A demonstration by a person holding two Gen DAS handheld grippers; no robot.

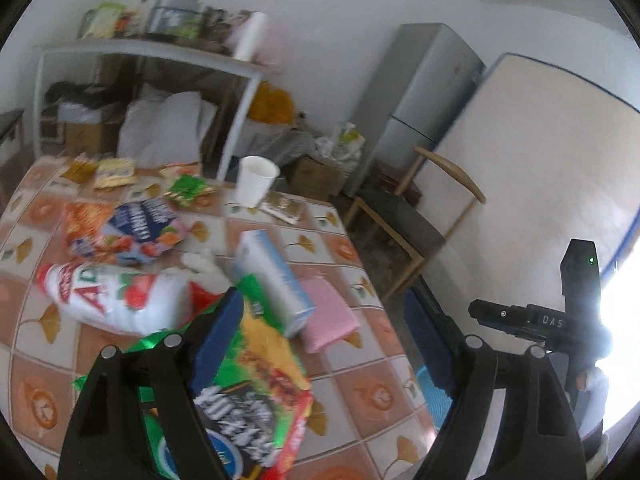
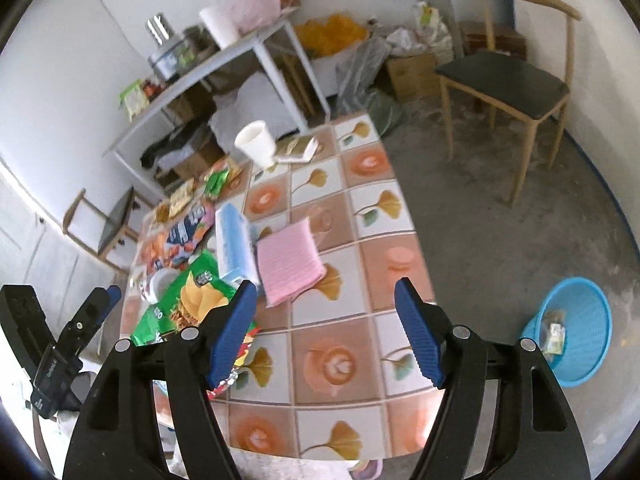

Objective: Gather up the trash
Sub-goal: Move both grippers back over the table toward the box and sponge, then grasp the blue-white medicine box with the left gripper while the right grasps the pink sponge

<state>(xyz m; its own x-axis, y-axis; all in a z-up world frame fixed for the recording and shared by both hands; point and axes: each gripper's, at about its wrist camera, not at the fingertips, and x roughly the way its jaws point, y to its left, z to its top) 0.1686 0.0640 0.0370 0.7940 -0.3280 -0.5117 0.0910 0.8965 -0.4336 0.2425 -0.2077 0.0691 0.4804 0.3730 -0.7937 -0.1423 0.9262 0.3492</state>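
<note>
Left wrist view shows my left hand-held gripper released, its blue pads wide apart above the near end of the desk. The left pad sits over a green and yellow snack bag; I cannot tell whether it touches it. Just beyond lie a white and red bag, a light blue carton on its side, and a pink cloth beside the carton. Farther back I see an orange and blue wrapper, small packets and an upright white paper cup.

From the right wrist camera, my right hand-held gripper is also released, hanging over bare tablecloth, grasping nothing. The pink cloth lies ahead of it, the snack bag to the left. On the floor to the right of the desk stands a blue basket with some wrappers inside. A wooden chair stands beyond.
</note>
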